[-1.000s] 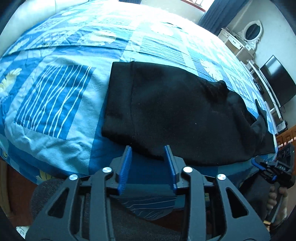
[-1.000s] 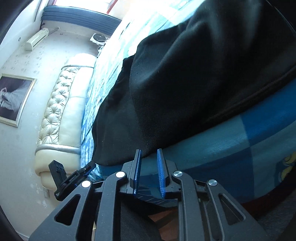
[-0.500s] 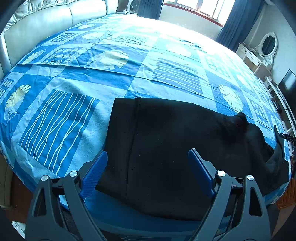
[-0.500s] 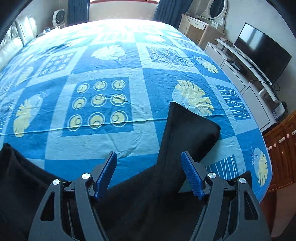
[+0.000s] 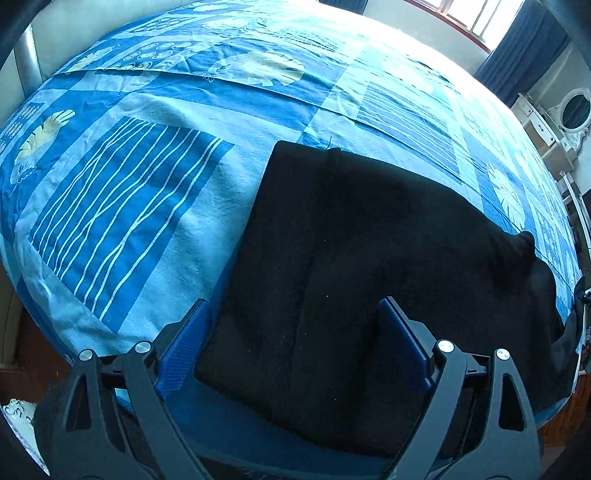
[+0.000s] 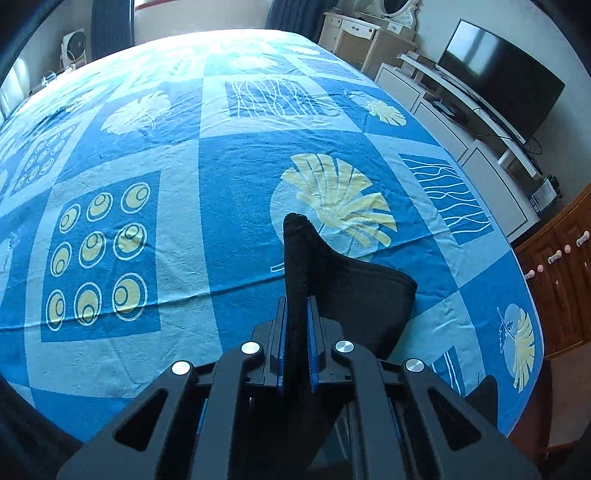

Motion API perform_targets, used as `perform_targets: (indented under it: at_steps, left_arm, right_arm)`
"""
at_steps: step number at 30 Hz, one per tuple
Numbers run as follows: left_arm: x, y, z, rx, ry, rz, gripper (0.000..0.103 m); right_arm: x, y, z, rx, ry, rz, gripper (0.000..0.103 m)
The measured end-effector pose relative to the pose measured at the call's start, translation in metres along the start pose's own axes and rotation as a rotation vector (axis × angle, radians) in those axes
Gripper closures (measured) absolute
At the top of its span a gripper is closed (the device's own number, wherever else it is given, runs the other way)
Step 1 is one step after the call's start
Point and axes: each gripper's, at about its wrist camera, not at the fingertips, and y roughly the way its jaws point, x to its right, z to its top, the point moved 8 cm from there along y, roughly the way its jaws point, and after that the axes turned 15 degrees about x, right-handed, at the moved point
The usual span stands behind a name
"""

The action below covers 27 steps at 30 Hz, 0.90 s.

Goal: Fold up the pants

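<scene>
Right tongs [image 6: 295, 317] are clamped on a fold of the black pants [image 6: 343, 295]; we note cloth pinched between the blue pads [image 6: 281, 343], its tip standing up beyond them. Left tongs [image 5: 291, 332] stand wide apart over the near edge of the pants [image 5: 351, 258], one blue finger [image 5: 184, 343] off the cloth on the left, the other over it, and nothing is gripped.

The pants lie along the near side of the bed [image 5: 129, 192], a squared end at the left and the rest running right, where a small hump rises. The patterned bedspread [image 6: 221, 166] beyond is bare and fairly smooth.

We judge the step in hand to be taking hold at both ends before carrying one end over the other. We recommend the left tongs come down on the near left corner and take every layer before closing. The right grip looks narrow; a lift should be slow, so the cloth does not slip. Both ends should rise together and land edge on edge.

Farther off, a television [image 6: 498, 74] and a dresser [image 6: 354, 33] stand well apart from the work.
</scene>
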Motion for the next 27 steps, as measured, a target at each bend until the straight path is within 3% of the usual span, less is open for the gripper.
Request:
perform_targets:
  at_steps: [5, 8, 12, 16, 22, 24, 26, 27]
  left_arm:
    - [0.004, -0.003, 0.0, 0.02, 0.037, 0.027, 0.012]
    - [0.004, -0.004, -0.001, 0.015, 0.021, 0.023, 0.012]
    - [0.002, -0.003, -0.004, 0.001, -0.01, 0.012, 0.012]
    - [0.006, -0.005, -0.005, 0.001, 0.008, 0.01, 0.012]
    - [0.008, -0.008, -0.008, 0.01, 0.04, 0.01, 0.012]
    - [0.008, -0.007, -0.008, 0.01, 0.038, 0.01, 0.012]
    - [0.008, -0.008, -0.008, 0.011, 0.037, 0.013, 0.012]
    - [0.009, -0.008, -0.008, 0.012, 0.037, 0.015, 0.012]
  right_arm:
    - [0.069, -0.066, -0.005, 0.143, 0.209, 0.064, 0.095]
    - [0.117, -0.093, -0.034, 0.178, 0.363, 0.08, 0.095]
    - [0.165, -0.101, -0.094, 0.149, 0.549, 0.076, 0.095]
    - [0.188, -0.091, -0.151, 0.092, 0.763, 0.11, 0.096]
    - [0.191, -0.086, -0.172, 0.111, 0.9, 0.179, 0.096]
    - [0.198, -0.082, -0.169, 0.142, 0.98, 0.212, 0.091]
    - [0.206, -0.073, -0.165, 0.158, 1.026, 0.206, 0.053]
    - [0.208, -0.067, -0.163, 0.16, 1.042, 0.208, 0.052]
